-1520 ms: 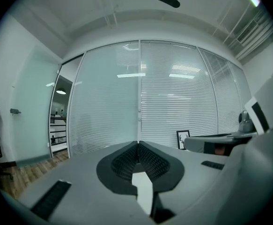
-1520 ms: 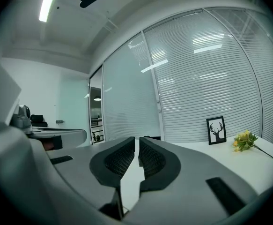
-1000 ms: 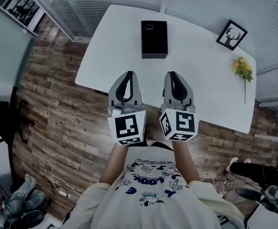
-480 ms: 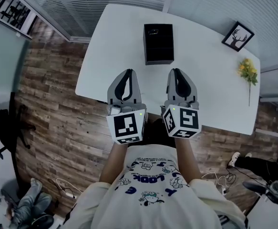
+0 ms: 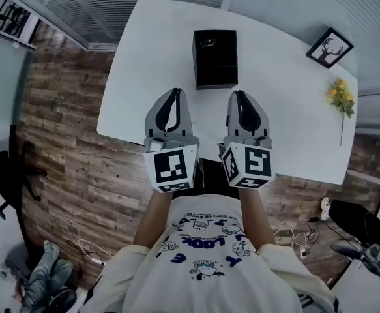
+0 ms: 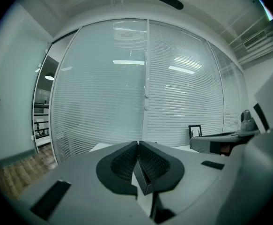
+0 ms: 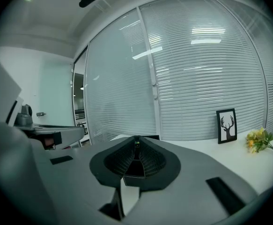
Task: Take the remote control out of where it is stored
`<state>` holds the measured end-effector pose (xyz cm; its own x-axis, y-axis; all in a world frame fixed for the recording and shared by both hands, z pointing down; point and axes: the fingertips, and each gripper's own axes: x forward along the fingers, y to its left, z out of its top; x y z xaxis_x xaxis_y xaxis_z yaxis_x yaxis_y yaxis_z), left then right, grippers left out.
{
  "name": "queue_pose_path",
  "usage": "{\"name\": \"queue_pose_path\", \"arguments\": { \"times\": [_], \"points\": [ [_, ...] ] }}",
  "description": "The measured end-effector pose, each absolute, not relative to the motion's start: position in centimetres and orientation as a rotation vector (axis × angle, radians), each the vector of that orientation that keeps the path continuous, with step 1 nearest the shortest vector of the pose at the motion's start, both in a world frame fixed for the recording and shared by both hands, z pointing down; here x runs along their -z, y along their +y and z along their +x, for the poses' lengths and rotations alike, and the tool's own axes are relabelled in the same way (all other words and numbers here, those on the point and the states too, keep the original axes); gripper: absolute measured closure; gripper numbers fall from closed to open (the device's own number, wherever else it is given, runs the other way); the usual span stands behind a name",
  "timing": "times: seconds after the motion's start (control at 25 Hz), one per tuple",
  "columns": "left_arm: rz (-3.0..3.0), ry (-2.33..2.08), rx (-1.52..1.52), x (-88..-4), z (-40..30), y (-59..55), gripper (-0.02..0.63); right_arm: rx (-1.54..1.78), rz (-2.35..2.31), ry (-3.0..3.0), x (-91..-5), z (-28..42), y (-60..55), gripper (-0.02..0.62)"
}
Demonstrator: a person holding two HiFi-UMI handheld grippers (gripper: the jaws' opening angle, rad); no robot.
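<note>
Head view shows a black rectangular box [image 5: 215, 59].

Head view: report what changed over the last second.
The left tool and right tool both advanced over the table toward the black box, narrowing the gap. Nothing was taken hold of or let go. Unchanged: both tools shut and empty; box, framed picture and flowers in place.
</note>
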<state>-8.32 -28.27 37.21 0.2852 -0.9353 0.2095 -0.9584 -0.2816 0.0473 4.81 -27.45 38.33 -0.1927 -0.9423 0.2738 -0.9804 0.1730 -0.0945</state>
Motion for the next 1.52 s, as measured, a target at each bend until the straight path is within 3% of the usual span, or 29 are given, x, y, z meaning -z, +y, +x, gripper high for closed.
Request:
{"name": "queue_pose_path", "arguments": {
  "times": [0.8, 0.96, 1.32, 1.52],
  "points": [
    [2.415, -1.596, -0.313, -40.6, -3.9, -37.6, 0.581, -0.484, 1.821, -2.279, -41.7, 6.5, -35.9, 0.546],
    [2.439, -1.539, -0.337, -41.7, -3.1, -39.7, 0.484, -0.515, 1.802, -2.269, -42.9, 6.9, -36.7, 0.546],
    [2.574, -1.343, -0.537, -44.6, -0.2, -43.5, 0.391, -0.569, 1.775, -2.246, -45.1, 7.9, -38.2, 0.546],
    [2.614, -1.266, -0.638, -45.9, 1.2, -44.8, 0.379, -0.593, 1.761, -2.236, -46.2, 8.4, -38.6, 0.546]
  ]
}}
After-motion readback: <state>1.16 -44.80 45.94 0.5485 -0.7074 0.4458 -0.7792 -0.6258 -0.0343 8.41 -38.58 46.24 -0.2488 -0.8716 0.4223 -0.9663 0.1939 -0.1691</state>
